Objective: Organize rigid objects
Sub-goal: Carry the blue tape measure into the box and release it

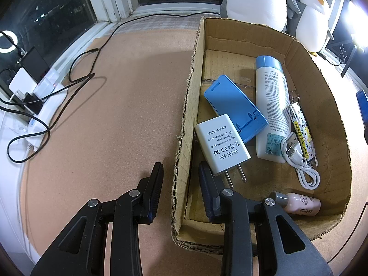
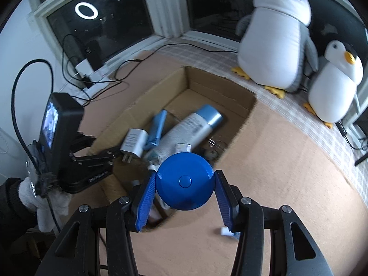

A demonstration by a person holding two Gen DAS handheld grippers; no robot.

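Right claw (image 2: pixel 185 192) is gripping a blue disc (image 2: pixel 184 181) w/ both pads, above the box's (image 1: pixel 322 87) near edge. Left claw (image 1: pixel 180 189) is clamping the box's torn left wall. Table (image 1: pixel 115 115) left of it is lying open.

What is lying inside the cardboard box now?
Inside the cardboard box: white adapter, blue stand, white bottle, patterned lighter, coiled white cable, small pink bottle. The left gripper hides part of the near corner.
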